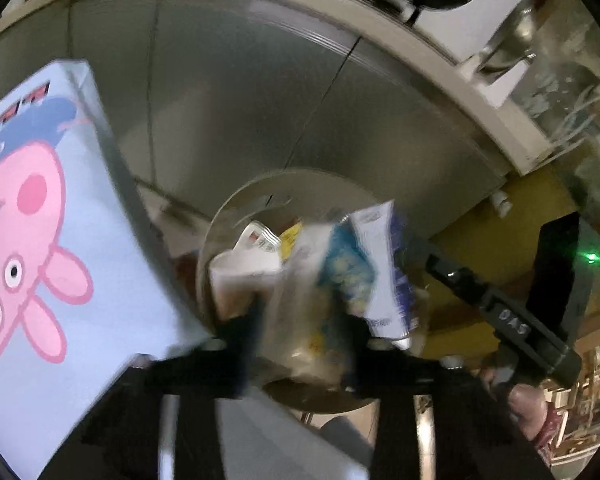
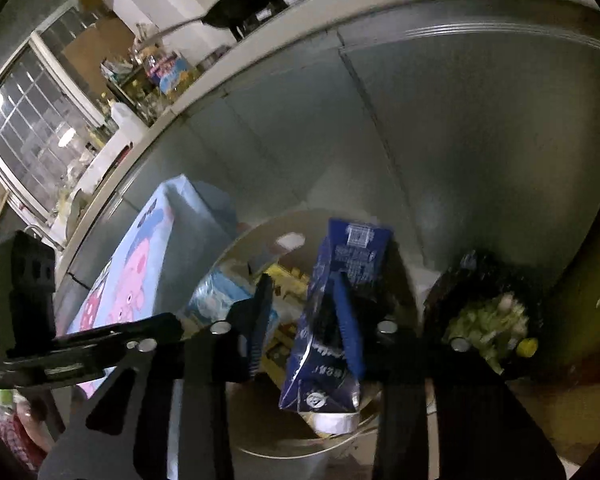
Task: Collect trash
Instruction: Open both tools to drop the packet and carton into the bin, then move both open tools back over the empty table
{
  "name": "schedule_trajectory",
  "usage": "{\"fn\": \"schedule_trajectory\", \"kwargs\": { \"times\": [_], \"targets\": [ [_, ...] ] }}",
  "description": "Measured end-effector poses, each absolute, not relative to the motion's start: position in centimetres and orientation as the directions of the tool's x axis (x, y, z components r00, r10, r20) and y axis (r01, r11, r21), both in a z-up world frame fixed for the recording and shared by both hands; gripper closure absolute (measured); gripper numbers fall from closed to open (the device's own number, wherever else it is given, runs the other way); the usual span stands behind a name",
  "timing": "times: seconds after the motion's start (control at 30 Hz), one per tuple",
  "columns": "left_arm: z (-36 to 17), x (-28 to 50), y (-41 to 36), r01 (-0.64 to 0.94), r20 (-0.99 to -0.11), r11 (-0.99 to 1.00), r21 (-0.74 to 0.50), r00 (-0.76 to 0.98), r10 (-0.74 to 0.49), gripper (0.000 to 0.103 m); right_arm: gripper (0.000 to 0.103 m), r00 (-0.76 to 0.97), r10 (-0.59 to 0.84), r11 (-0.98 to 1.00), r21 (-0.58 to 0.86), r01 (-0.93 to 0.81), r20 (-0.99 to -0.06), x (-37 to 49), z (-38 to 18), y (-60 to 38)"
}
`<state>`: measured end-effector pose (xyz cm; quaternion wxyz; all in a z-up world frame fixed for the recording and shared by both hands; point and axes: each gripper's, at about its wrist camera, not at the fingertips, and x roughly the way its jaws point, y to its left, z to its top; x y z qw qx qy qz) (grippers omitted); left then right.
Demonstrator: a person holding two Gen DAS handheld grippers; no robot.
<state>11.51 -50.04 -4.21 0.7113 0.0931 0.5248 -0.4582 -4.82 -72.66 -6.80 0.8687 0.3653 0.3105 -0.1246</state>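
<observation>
My right claw (image 2: pixel 304 320) clamps a blue carton (image 2: pixel 332 316) over the bin (image 2: pixel 260 444); my left claw (image 1: pixel 304 344), blurred, pinches a clear wrapper (image 1: pixel 300 320)

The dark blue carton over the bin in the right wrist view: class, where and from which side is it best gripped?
Grip the dark blue carton across its flat broad faces at mid-body, coming from above along its length. It stands tilted over the bin, and its creased bottom end looks likely to buckle.

both tools (image 1: pixel 300 332) (image 2: pixel 304 320) angled downward
</observation>
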Motion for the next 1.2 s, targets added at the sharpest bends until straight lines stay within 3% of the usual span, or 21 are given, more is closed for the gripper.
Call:
{"fn": "schedule_trajectory", "kwargs": {
  "times": [0.1, 0.23, 0.57, 0.73, 0.9, 1.13, 1.2],
  "targets": [
    [-6.0, 11.0, -50.5, 0.76, -0.873, 0.574, -0.305, 0.018, -0.488, 0.094, 0.073, 0.774, 0.033, 0.714, 0.557, 0.424, -0.632, -3.9, -7.0, -71.9],
    [-6.0, 9.3, -51.5, 0.809, -0.892, 0.562, -0.175, 0.112, -0.438, 0.094, 0.073, 0.773, 0.102, 0.71, 0.59, 0.384, -0.626, -3.0, -7.4, -71.1],
    [-5.0, 10.5, -50.8, 0.772, -0.877, 0.582, -0.258, 0.066, -0.477, 0.094, 0.071, 0.817, 0.049, 0.673, 0.624, 0.398, -0.575, -5.2, -5.7, -71.7],
    [-3.8, 9.9, -49.4, 0.788, -0.859, 0.569, -0.235, 0.105, -0.501, 0.094, 0.071, 0.826, 0.032, 0.688, 0.612, 0.39, -0.562, -5.9, -4.7, -69.8],
    [-1.9, 8.4, -47.6, 0.81, -0.828, 0.559, -0.177, 0.185, -0.529, 0.094, 0.064, 0.835, -0.004, 0.686, 0.606, 0.403, -0.551, -7.2, -4.0, -67.1],
    [-0.3, 6.8, -44.9, 0.824, -0.801, 0.562, -0.073, 0.288, -0.525, 0.094, 0.062, 0.841, -0.06, 0.64, 0.626, 0.445, -0.537, -9.4, -3.5, -63.7],
    [-0.3, 6.5, -44.2, 0.822, -0.797, 0.566, -0.066, 0.298, -0.525, 0.094, 0.054, 0.841, -0.079, 0.636, 0.623, 0.456, -0.535, -9.9, -3.1, -62.8]
  ]
}}
